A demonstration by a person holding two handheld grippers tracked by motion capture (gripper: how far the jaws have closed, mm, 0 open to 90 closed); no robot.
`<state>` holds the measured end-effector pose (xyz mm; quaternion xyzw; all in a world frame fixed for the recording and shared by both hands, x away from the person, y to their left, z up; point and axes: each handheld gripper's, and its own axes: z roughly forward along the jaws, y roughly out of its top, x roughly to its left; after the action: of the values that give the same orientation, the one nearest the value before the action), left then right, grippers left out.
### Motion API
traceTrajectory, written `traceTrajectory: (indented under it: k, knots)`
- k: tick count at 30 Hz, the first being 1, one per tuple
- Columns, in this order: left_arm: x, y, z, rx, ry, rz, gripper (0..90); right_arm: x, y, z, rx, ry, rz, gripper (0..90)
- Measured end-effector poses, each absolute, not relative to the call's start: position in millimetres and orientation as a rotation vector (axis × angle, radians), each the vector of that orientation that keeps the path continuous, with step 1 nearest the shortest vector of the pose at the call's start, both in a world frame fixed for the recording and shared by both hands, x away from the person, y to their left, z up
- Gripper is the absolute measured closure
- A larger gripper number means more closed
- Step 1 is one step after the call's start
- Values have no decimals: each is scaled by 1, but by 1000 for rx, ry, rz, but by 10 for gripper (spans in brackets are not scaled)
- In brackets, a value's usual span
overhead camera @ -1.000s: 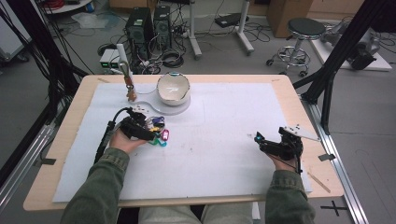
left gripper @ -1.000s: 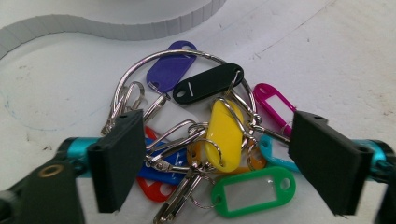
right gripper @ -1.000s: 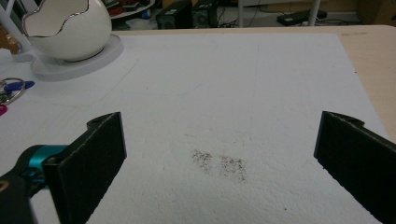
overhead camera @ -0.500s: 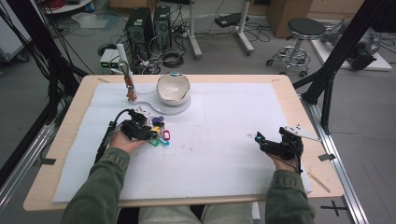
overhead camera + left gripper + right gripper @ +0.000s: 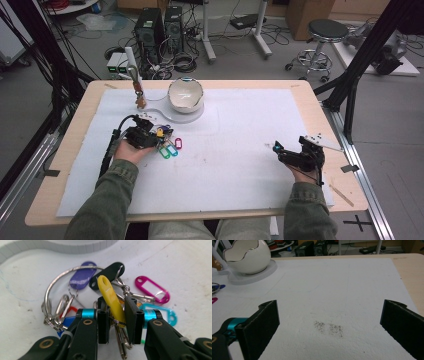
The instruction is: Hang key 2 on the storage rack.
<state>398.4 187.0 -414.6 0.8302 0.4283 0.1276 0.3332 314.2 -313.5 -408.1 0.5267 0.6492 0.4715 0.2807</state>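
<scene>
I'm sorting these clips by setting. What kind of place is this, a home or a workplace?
Most likely a lab or workshop, not a home. Behind the table stand desktop computer towers among loose cables on a bare floor, with black camera-rig struts alongside and a rolling stool.

Light was even and bright from overhead, with soft, faint shadows. The high view was grainy and bent toward its edges. In the left gripper view the keys (image 5: 110, 300) were sharp. The bowl (image 5: 247, 256) showed mild glare.
</scene>
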Motion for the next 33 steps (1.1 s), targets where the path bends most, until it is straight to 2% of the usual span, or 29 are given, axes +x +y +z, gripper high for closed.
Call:
traceTrajectory:
  k: [26,33]
  knots:
    - [385,228,-378,1965,1203,396,756,314,-314,-408,1417,1738,1264,14]
    - [383,239,-359,1919,1197,433,756,315,-314,-408,1422,1737,1265,14]
